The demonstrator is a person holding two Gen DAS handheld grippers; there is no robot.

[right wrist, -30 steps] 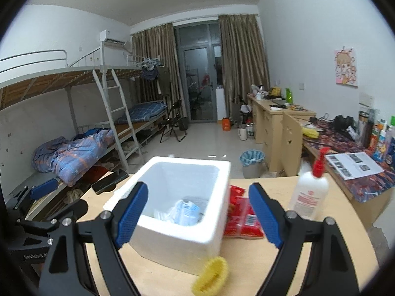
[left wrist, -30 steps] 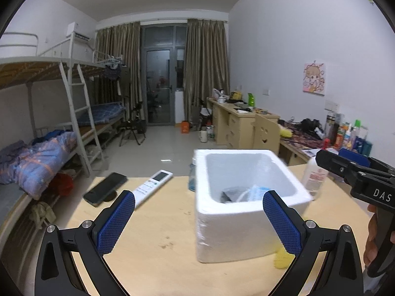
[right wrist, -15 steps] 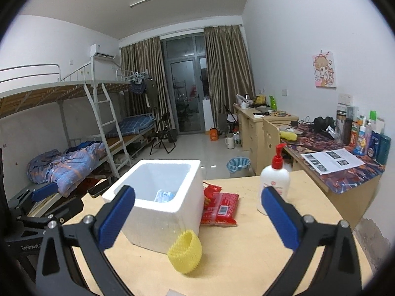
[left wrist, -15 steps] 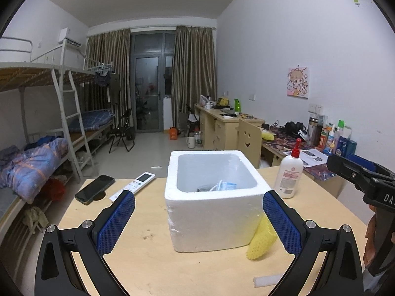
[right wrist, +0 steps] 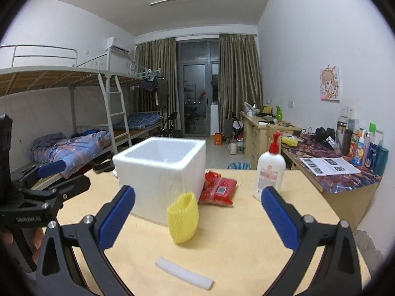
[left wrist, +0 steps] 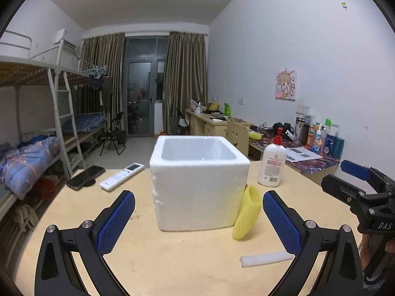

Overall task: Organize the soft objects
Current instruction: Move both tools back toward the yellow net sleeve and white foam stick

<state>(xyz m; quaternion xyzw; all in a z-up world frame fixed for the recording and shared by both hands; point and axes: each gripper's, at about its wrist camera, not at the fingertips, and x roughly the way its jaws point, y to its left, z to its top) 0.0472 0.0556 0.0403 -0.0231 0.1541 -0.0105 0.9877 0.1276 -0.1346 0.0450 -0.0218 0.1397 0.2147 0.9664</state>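
A white foam box [left wrist: 200,182] stands open on the wooden table [left wrist: 172,266]; it also shows in the right wrist view [right wrist: 160,170]. A yellow foam net sleeve [left wrist: 248,213] leans against its right side, also seen in the right wrist view [right wrist: 183,218]. A white foam strip [left wrist: 265,259] lies in front, seen too in the right wrist view [right wrist: 184,275]. A red packet [right wrist: 218,191] lies beside the box. My left gripper [left wrist: 198,224] is open and empty in front of the box. My right gripper [right wrist: 197,215] is open and empty, with the sleeve between its fingers' line of sight.
A white pump bottle [left wrist: 271,165] stands right of the box, also in the right wrist view [right wrist: 270,170]. A remote [left wrist: 122,175] and a phone [left wrist: 85,177] lie at the far left. Bunk beds [left wrist: 37,123] stand left, desks [right wrist: 328,157] along the right wall.
Both grippers have pulled back and lowered from above the box. The box's contents are no longer visible, and the foam strip has come into view.
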